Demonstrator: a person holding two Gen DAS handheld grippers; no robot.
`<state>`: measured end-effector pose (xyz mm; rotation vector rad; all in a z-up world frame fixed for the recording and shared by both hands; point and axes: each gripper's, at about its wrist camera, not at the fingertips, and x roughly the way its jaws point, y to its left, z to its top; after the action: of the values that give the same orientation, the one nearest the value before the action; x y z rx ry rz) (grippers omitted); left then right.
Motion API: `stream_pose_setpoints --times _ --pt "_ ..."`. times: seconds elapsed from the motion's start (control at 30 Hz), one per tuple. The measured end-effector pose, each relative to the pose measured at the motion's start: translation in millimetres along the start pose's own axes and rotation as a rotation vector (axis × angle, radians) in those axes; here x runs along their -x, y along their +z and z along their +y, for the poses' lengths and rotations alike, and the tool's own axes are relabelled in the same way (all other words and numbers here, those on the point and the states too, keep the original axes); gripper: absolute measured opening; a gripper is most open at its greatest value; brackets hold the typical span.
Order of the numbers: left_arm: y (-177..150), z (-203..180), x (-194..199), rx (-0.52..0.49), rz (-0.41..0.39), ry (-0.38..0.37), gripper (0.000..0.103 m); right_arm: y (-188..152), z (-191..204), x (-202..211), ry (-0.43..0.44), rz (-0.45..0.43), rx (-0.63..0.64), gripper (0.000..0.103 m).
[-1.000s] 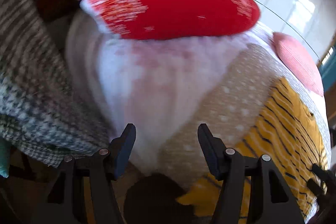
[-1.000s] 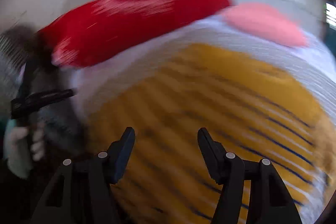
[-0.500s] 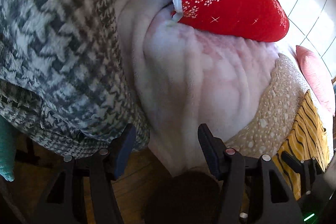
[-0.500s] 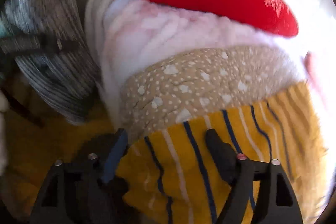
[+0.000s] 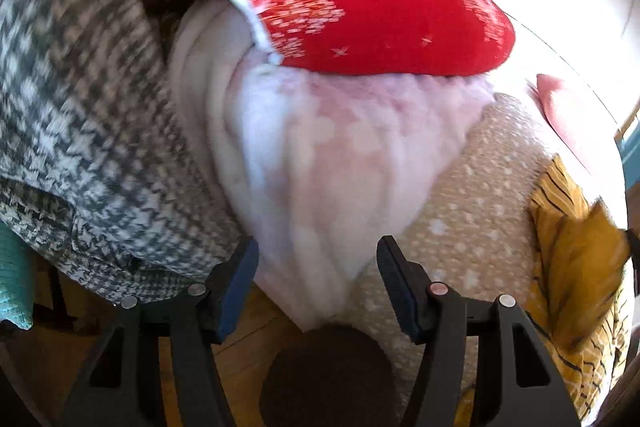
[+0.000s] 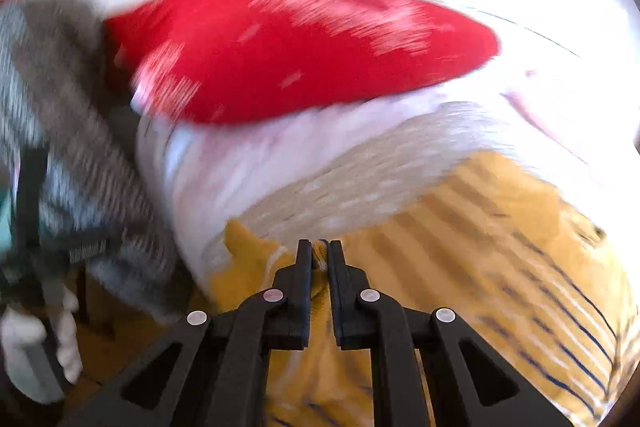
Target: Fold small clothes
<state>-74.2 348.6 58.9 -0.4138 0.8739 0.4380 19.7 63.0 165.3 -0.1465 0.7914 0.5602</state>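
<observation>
The red cushion (image 5: 360,7) is smooth woven cloth with a slight sheen and white embroidered flecks. Under it the pale pink blanket (image 5: 320,155) looks thick, plush and fleecy, falling in soft ridges. The beige spotted cloth (image 5: 472,211) is matt and slightly nubbly. The mustard striped garment (image 6: 480,247) is thin, matt cotton-like fabric with dark pinstripes. The grey houndstooth cloth (image 5: 80,107) is coarse and woolly. The left gripper (image 5: 316,275) and right gripper (image 6: 319,255) are matt black plastic with bright metal rivets. The floor (image 5: 248,343) is smooth varnished wood.
</observation>
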Motion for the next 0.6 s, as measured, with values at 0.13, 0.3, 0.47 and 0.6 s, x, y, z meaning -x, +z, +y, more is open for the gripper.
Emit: stream_pose_setpoints --times 0.13,0.3,0.47,0.6 --pt "-1 -28 3 -0.049 0.007 -0.019 0.061 -14 -118 27 -0.195 -0.026 -0.198 0.005" --pt "-8 -75 5 -0.129 0.022 -0.059 0.061 -62 -260 36 -0.599 0.070 -0.363 0.005" --pt "-18 -117 7 -0.216 0.033 -0.089 0.061 -105 -317 70 -0.438 0.030 -0.655 0.019" --pt "-24 -140 7 -0.243 0.056 -0.138 0.061 -102 -289 54 -0.123 0.010 -0.647 0.072"
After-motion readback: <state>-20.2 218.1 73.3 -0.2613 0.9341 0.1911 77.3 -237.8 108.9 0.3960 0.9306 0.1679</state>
